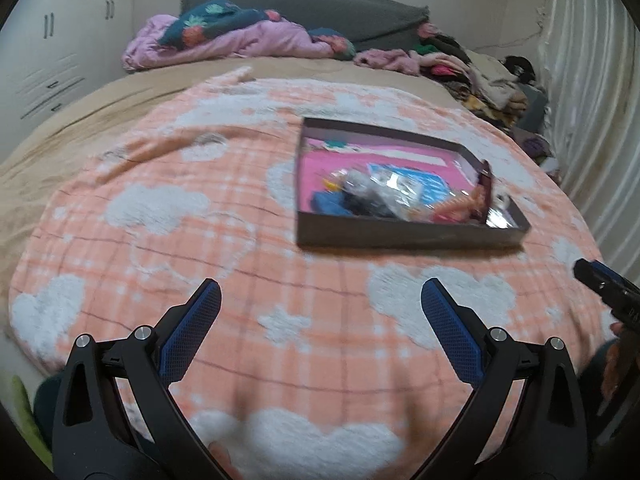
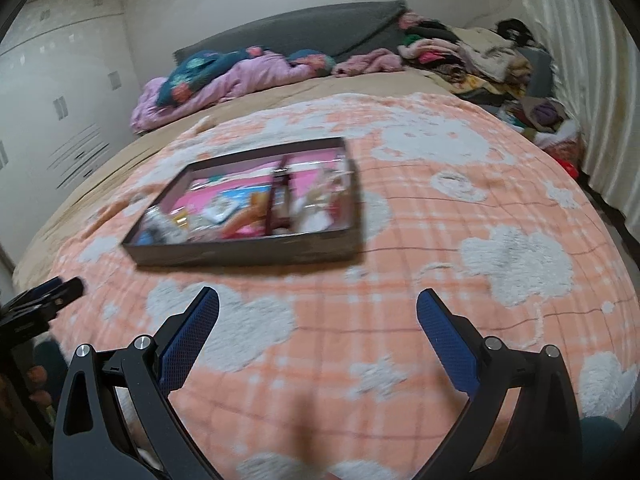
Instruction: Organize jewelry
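A shallow dark box [image 1: 400,236] with a pink floor lies on the orange cloud-patterned blanket [image 1: 248,240]. It holds a blurred jumble of small packets and jewelry [image 1: 384,192] and a dark divider toward its right end. It also shows in the right wrist view [image 2: 240,250], with its contents [image 2: 248,208]. My left gripper [image 1: 320,300] is open and empty, above the blanket, short of the box. My right gripper [image 2: 318,308] is open and empty, to the right of the left one; its tip shows in the left wrist view [image 1: 600,280].
The blanket [image 2: 400,280] covers a beige bed [image 1: 80,120]. Pink and blue bedding [image 1: 224,36] lies at the grey headboard [image 1: 320,8]. A pile of clothes [image 1: 480,76] sits at the far right. White wardrobes [image 1: 52,48] stand left, a curtain [image 1: 592,100] right.
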The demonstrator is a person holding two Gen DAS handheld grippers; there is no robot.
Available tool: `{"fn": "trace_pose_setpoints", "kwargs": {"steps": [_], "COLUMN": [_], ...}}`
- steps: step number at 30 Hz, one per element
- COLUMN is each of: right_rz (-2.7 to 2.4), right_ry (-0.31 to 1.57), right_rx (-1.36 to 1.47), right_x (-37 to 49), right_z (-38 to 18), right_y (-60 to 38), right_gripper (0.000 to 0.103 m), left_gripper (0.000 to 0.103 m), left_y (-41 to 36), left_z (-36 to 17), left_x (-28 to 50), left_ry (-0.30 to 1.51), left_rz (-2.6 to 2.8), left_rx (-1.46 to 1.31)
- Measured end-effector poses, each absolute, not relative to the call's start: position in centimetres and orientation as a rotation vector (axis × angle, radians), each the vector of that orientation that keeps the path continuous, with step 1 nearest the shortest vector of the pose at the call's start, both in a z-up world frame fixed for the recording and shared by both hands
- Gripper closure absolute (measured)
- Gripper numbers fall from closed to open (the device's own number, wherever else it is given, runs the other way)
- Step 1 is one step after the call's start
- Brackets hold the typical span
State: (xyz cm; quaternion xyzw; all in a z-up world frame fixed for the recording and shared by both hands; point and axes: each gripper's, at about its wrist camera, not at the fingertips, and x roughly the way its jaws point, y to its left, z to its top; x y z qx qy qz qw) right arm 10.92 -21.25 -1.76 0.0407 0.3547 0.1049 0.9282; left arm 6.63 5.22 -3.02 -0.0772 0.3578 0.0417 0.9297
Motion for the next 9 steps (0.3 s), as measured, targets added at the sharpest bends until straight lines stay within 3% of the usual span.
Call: {"fn": "trace_pose_setpoints", "kwargs": {"steps": [9], "right_rz": [-0.150], "right_ry": [0.795], "right_rx": [0.137], "right_x": [21.7], "right_z": [-4.9], "right_y": [-31.2], "right_gripper": [0.004], "left_gripper": [0.009], "left_y": [19.1], "left_z": [-6.9], "left_x": [16.3], "left_ry": [0.880], "left_rz": [0.412], "left_rx": [-0.307]}}
